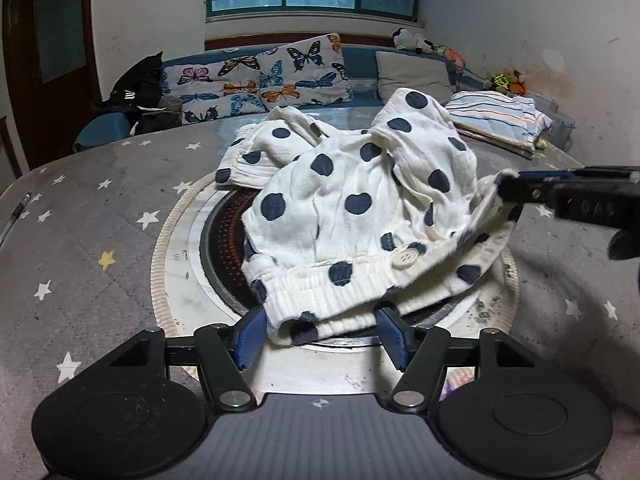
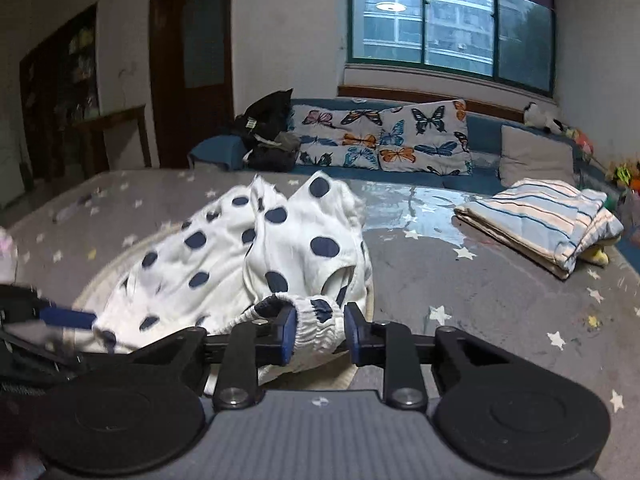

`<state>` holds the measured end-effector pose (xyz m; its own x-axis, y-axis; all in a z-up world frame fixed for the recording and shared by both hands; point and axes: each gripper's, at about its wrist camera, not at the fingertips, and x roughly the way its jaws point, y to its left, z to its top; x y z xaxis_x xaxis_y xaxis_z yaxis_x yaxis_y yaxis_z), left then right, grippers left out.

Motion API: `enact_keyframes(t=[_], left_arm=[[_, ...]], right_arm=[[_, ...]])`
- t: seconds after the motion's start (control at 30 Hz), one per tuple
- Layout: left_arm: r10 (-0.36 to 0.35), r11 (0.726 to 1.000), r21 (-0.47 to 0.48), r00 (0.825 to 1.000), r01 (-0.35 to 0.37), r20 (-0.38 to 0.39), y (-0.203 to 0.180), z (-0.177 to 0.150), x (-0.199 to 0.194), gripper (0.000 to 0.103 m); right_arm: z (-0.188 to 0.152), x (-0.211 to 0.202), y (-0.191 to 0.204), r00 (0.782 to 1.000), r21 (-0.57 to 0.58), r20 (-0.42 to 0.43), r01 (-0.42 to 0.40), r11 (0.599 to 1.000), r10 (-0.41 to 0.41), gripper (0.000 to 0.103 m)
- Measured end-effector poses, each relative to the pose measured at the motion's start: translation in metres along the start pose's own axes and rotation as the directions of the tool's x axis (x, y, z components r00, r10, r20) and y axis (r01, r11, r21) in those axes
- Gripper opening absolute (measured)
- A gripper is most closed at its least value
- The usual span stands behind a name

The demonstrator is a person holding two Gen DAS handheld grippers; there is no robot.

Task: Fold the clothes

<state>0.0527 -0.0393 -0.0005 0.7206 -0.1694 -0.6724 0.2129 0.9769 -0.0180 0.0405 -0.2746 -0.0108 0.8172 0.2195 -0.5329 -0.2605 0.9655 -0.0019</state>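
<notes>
The left hand-held gripper [image 1: 322, 334] is seen released around the waistband of the polka-dot garment [image 1: 352, 208], heaped on the worktop [image 1: 100, 216]; the right hand-held gripper [image 2: 320, 330] is clenched on a gathered cuff, best lifted evenly once both edges are pinched.

The polka-dot garment [image 1: 360, 216] hides much of the round dark plate [image 1: 224, 248] set into the tabletop [image 1: 100, 220]. In the right wrist view the left gripper [image 2: 68, 318] is blurred and cut off by the left edge. Small objects [image 2: 74, 208] on the far tabletop are too smeared to identify.
</notes>
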Motion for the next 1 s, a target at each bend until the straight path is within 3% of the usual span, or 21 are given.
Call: enact_keyframes(t=[0.13,0.3,0.43,0.53,0.63,1.0], left_arm=[[0.017,1.000,-0.026,1.000,-0.017,0.000,0.007,-0.002,0.003,0.060],[-0.004,1.000,-0.018,1.000,0.004,0.001,0.012,-0.004,0.002,0.037],[-0.017,1.000,0.006,1.000,0.017,0.016,0.008,-0.003,-0.001,0.035],[-0.019,1.000,0.009,1.000,0.018,0.019,0.008,-0.001,0.000,0.035],[-0.021,1.000,0.010,1.000,0.020,0.024,0.009,0.000,-0.001,0.035],[-0.004,0.998,0.059,1.000,0.003,0.026,0.003,-0.003,0.003,0.036]], right_arm=[[-0.001,0.003,-0.007,0.999,0.025,-0.019,0.034,0.999,-0.034,0.024],[-0.008,0.006,-0.008,0.999,0.023,-0.044,0.027,0.999,-0.026,0.026],[-0.012,0.007,0.003,0.999,-0.043,-0.043,0.015,0.999,-0.017,0.027],[-0.014,0.008,0.010,0.998,-0.094,-0.052,0.012,0.996,-0.017,0.041],[-0.015,0.010,0.017,0.998,-0.154,-0.051,0.025,0.988,-0.033,0.041],[0.006,0.007,-0.024,0.999,0.151,-0.031,-0.018,0.988,0.023,0.042]])
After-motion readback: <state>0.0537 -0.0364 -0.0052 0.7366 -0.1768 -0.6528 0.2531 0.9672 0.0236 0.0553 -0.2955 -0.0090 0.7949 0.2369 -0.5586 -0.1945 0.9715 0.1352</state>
